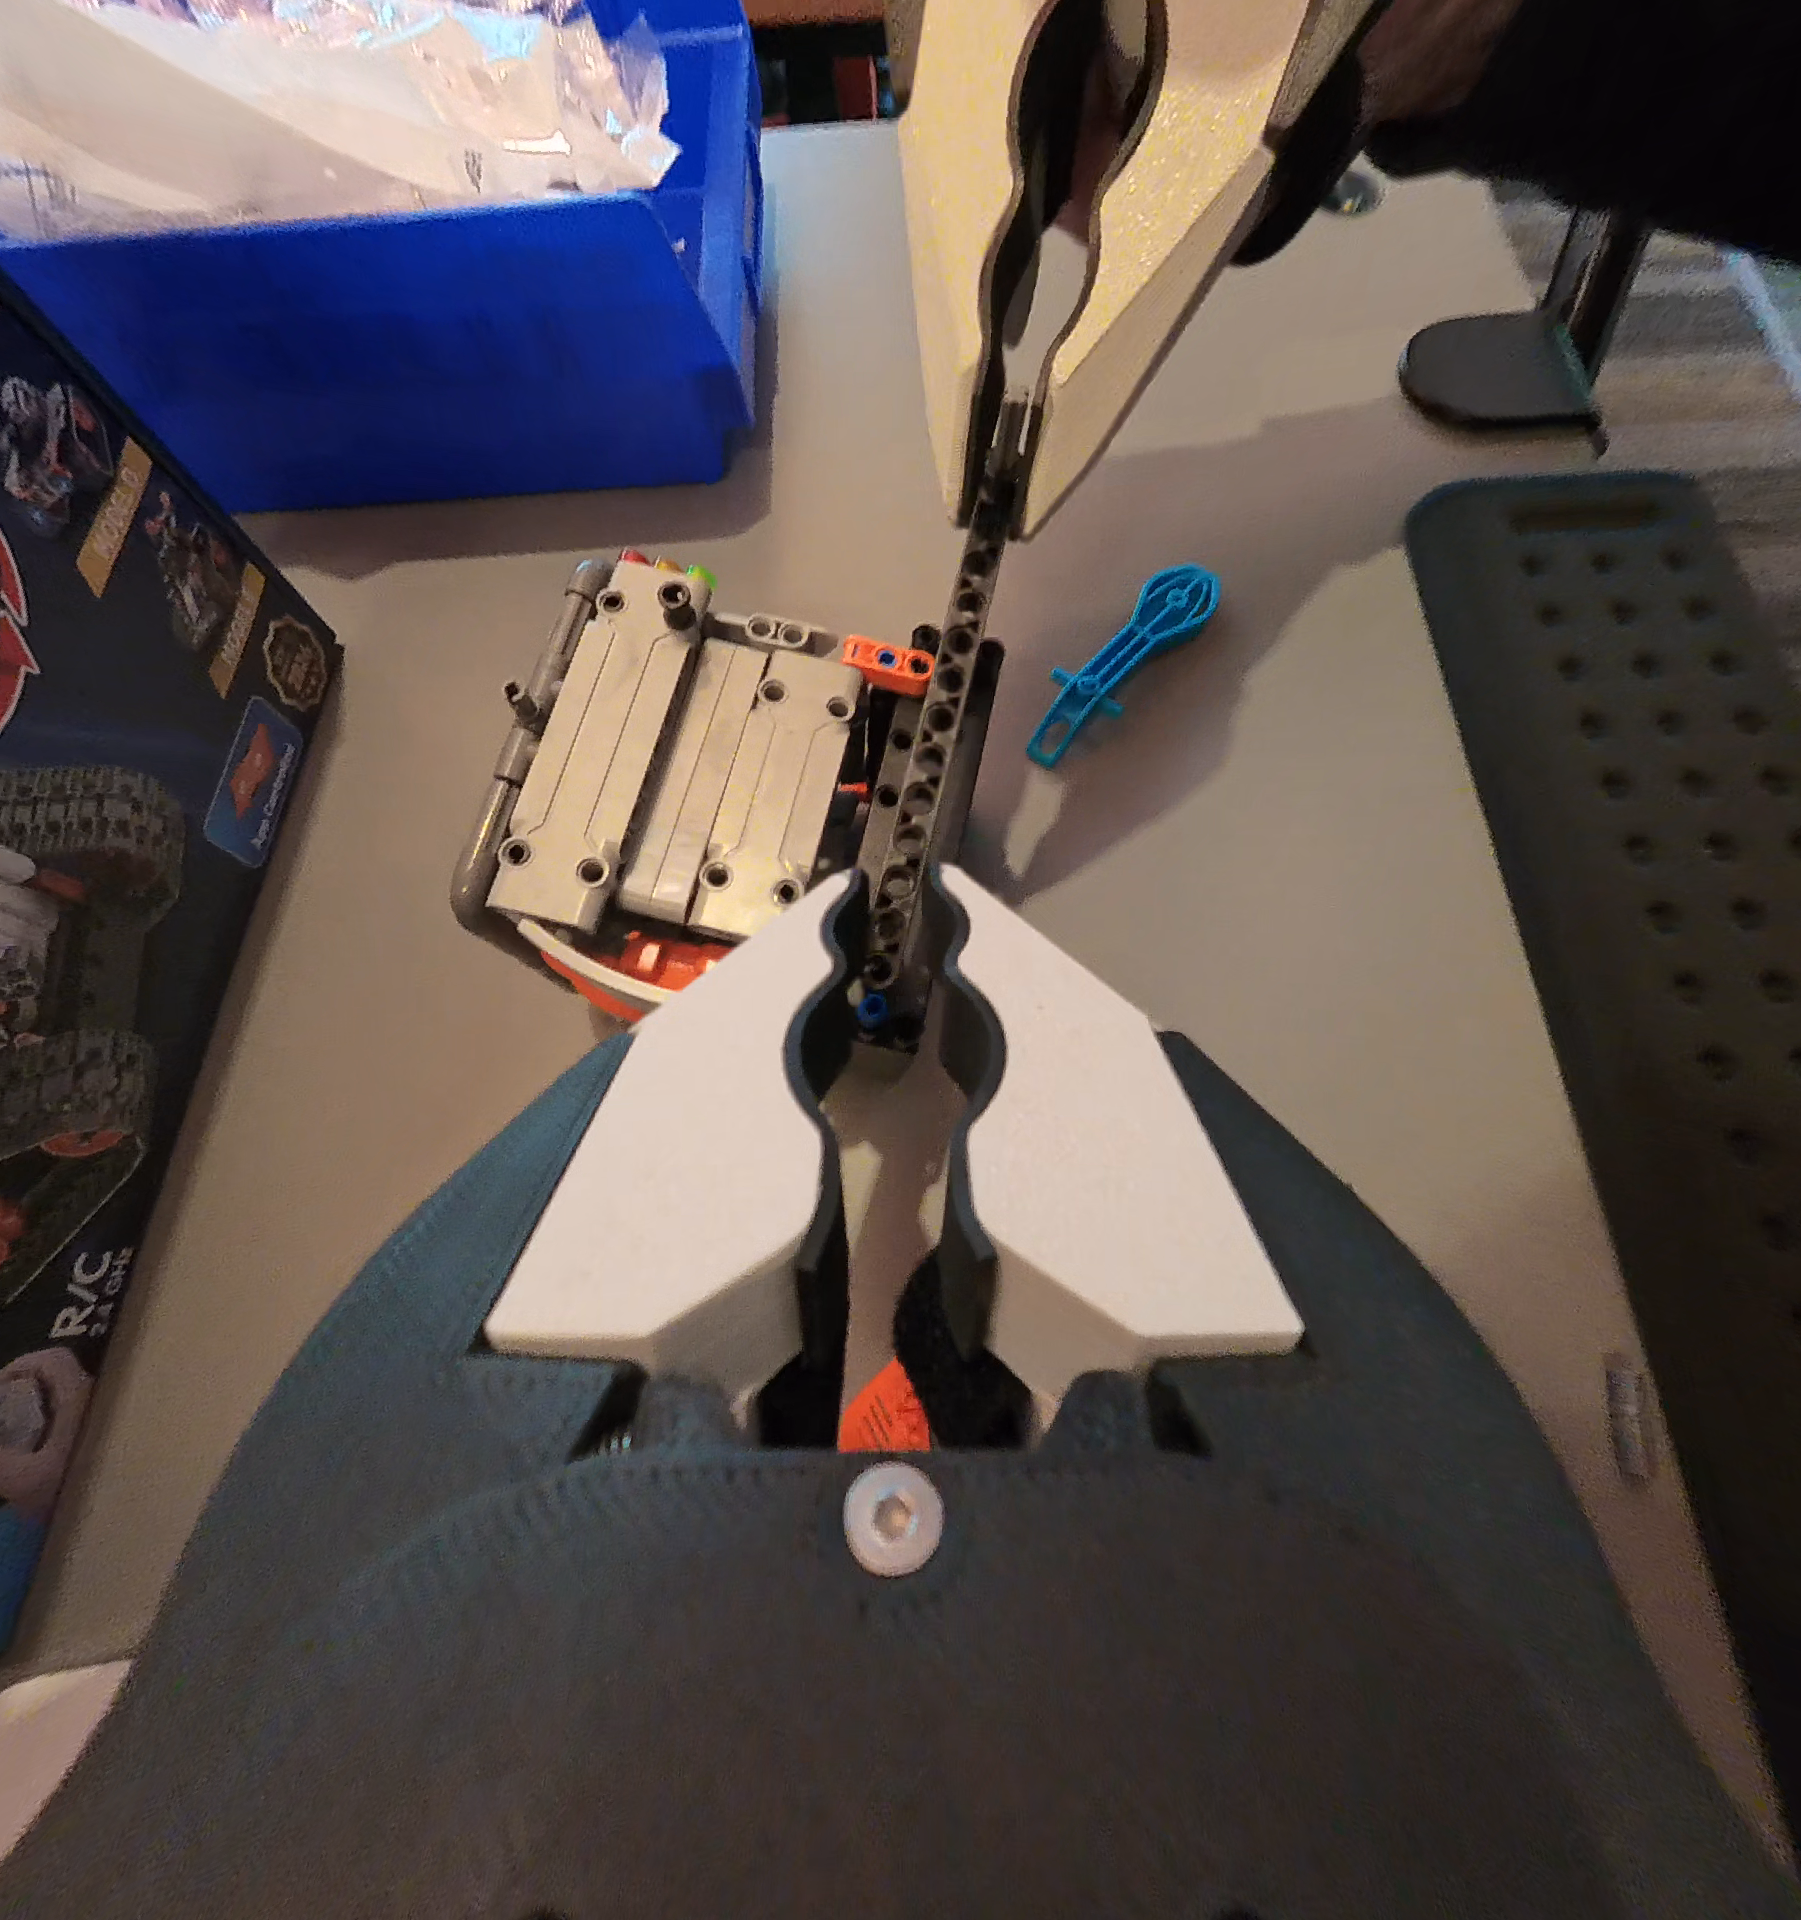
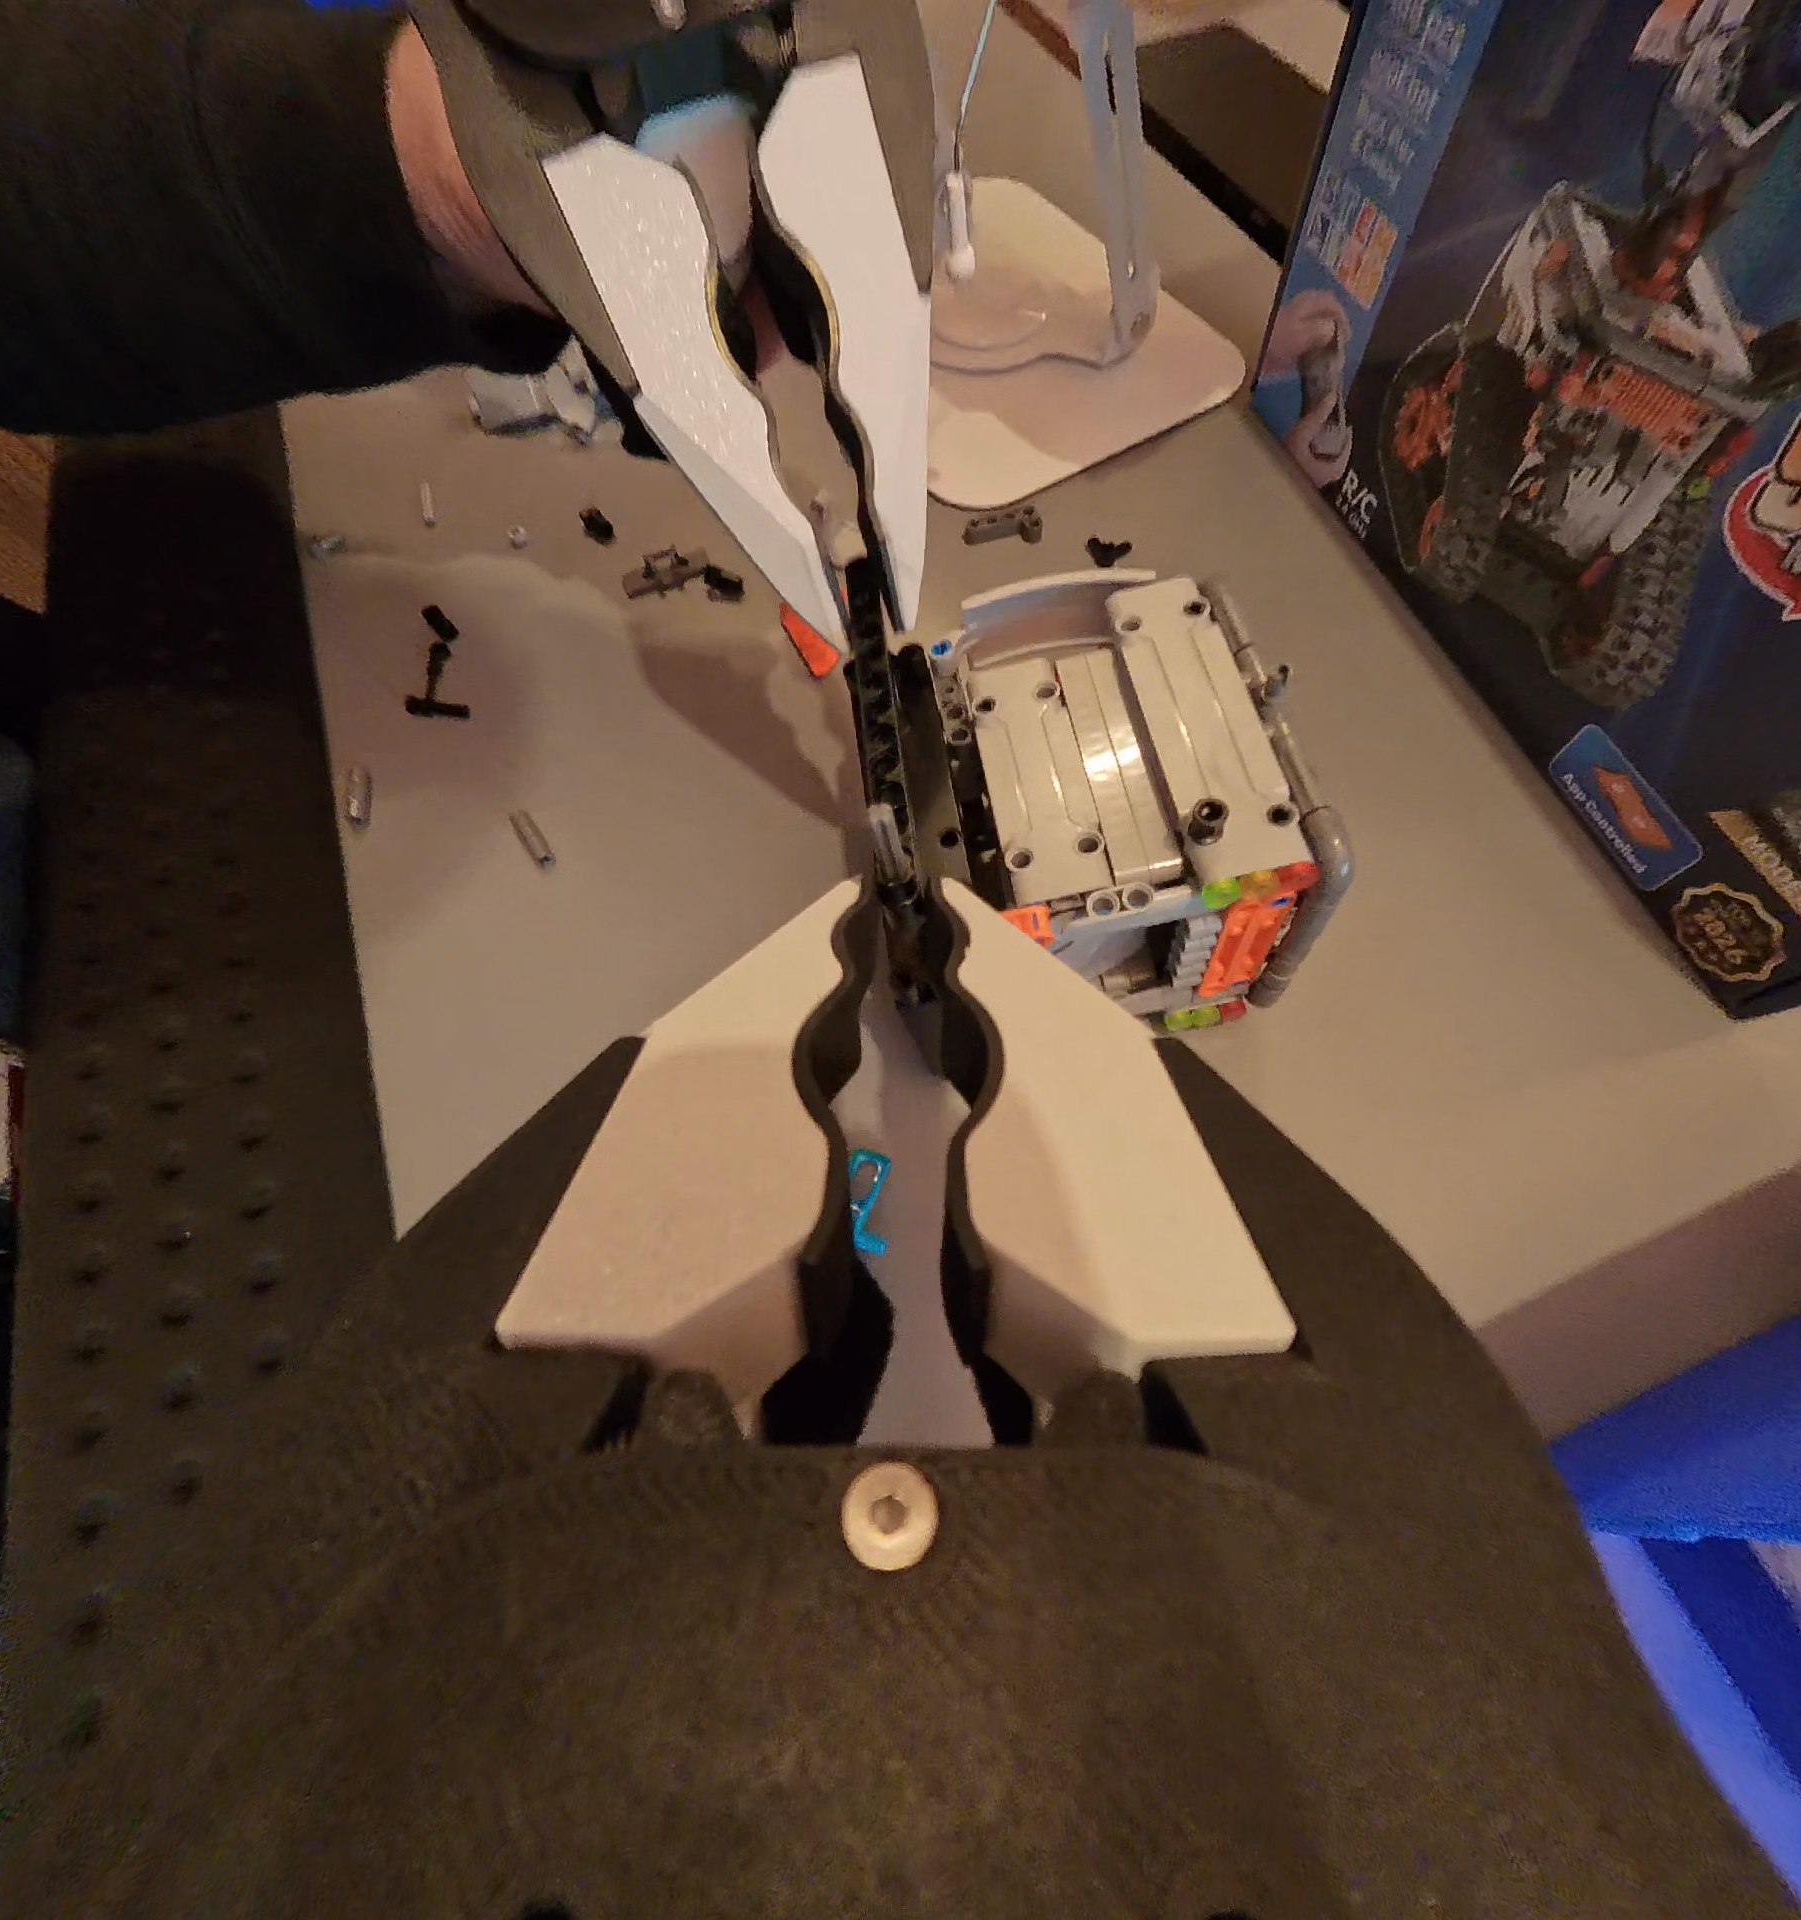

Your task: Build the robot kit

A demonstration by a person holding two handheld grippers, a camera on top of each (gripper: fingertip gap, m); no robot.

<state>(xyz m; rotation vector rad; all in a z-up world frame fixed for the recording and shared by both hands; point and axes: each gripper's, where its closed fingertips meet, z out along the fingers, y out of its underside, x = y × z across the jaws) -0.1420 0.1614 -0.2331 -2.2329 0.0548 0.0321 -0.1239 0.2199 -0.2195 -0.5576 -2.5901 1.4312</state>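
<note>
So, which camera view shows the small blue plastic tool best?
The left wrist view: the blue tool lies whole and unobstructed on the table, right of the black beam. In the right wrist view only a bit of it shows between that gripper's fingers.

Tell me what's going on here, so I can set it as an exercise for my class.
A person holds two grippers, and both are shut on the same black beam with holes, one at each end. The left gripper clamps one end, the right gripper the other. The beam lies right against the side of a grey brick-built block standing on the grey table. A blue plastic tool lies close by, small loose parts are scattered across the table, and a printed toy box stands beside the block.
</note>
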